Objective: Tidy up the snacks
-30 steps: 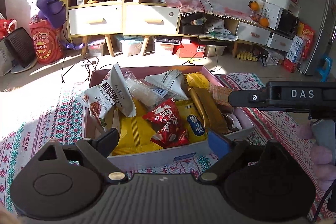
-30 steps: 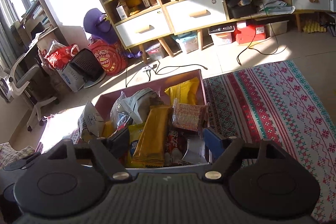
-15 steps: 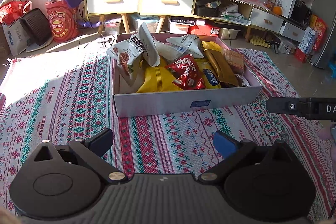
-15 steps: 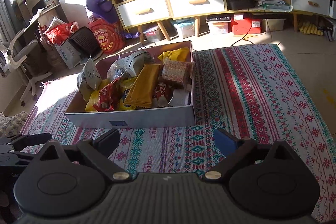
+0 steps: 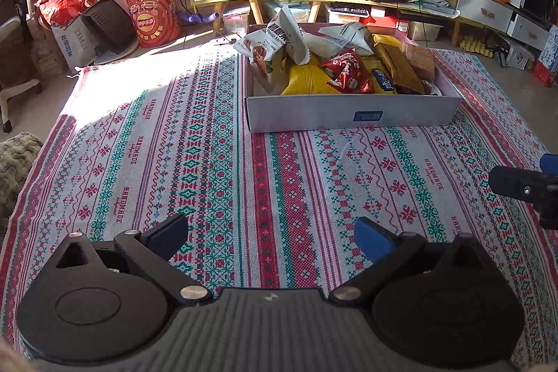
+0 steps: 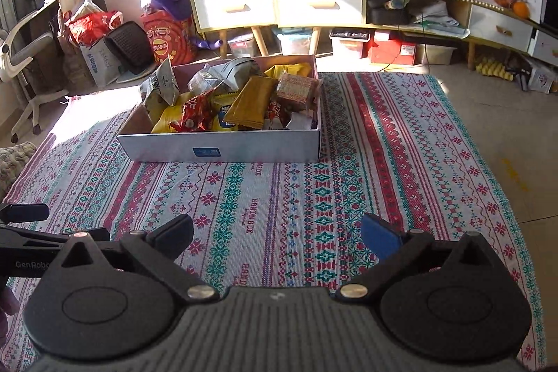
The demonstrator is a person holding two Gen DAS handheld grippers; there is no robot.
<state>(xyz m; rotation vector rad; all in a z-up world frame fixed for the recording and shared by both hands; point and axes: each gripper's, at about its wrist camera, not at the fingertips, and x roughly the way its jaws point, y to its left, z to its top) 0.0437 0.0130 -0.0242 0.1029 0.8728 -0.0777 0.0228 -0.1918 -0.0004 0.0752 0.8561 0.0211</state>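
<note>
Box: the cardboard box (image 5: 352, 115) sits on the patterned rug (image 5: 209, 162), upper middle of the left wrist pic; upper left-of-middle in the right wrist pic (image 6: 223, 147).
Snacks: all piled inside the box, none seen on the rug. White nut bag (image 5: 279, 40) sticks up at the box's left end. Red pack (image 5: 345, 72) in the middle on top of a yellow bag (image 5: 307, 79). Long gold pack (image 5: 401, 68) leans to the right.
How they feel (my guess): light, soft, crinkly bags w/ air inside. Slippery skin. Chips or cookies inside may crack, so no hard squeeze.
Where to grab (my guess): pinch a flat sealed edge or a corner that pokes up, like the top of the white nut bag. Not the puffy middle.
Left gripper (image 5: 270, 236): low in its pic, wide open, nothing in it. Only rug shows between the fingers.
Right gripper (image 6: 277, 234): low in its pic, jaws have just been opening, now wide, nothing in them. Rug only btwn the fingers.
Box vs grippers: box is well apart from both, up ahead past a stretch of bare rug. Neither touches it.
Task so far (my guess): looks about done, snacks are in the box.
</note>
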